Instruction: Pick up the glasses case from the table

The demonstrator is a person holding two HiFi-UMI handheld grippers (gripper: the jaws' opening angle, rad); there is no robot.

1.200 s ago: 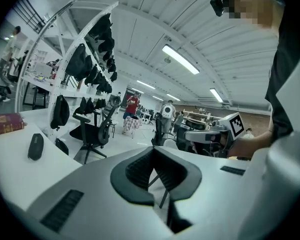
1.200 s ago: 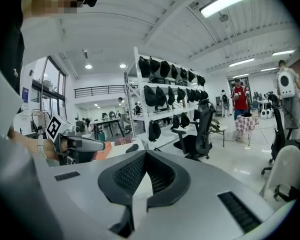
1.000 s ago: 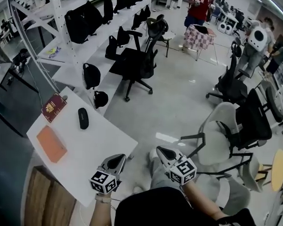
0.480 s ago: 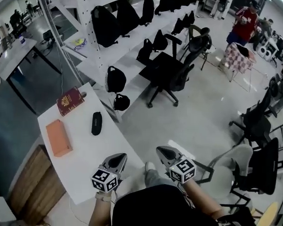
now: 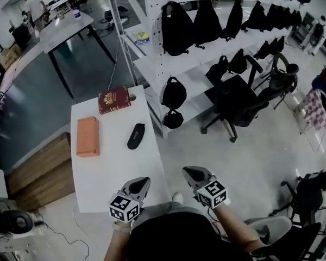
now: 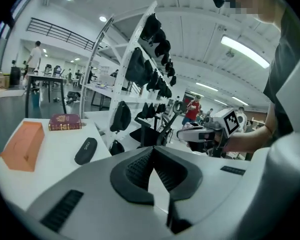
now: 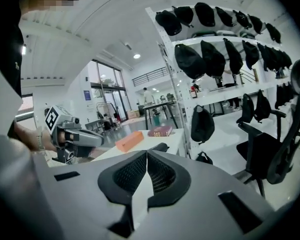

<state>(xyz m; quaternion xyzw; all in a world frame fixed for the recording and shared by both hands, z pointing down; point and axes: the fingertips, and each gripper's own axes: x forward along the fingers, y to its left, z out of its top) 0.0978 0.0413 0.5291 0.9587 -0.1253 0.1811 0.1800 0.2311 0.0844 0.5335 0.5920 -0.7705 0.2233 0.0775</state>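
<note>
A black oblong glasses case (image 5: pixel 136 136) lies on the white table (image 5: pixel 114 173), near its right edge; it also shows in the left gripper view (image 6: pixel 86 150) and peeks over the jaws in the right gripper view (image 7: pixel 159 147). My left gripper (image 5: pixel 141 184) hovers over the table's near corner, jaws closed with nothing between them. My right gripper (image 5: pixel 191 174) hangs past the table's right edge above the floor, shut and empty. Both are well short of the case.
An orange box (image 5: pixel 88 136) and a dark red book (image 5: pixel 114 99) lie on the table left of and beyond the case. White shelving with black bags (image 5: pixel 195 23) stands behind, and a black office chair (image 5: pixel 236 99) to the right. A wooden bench (image 5: pixel 38 170) sits left of the table.
The view has swung left, so the table now lies straight ahead. Both grippers moved with it; the left one is now over the table's near corner. Jaws stayed closed.
</note>
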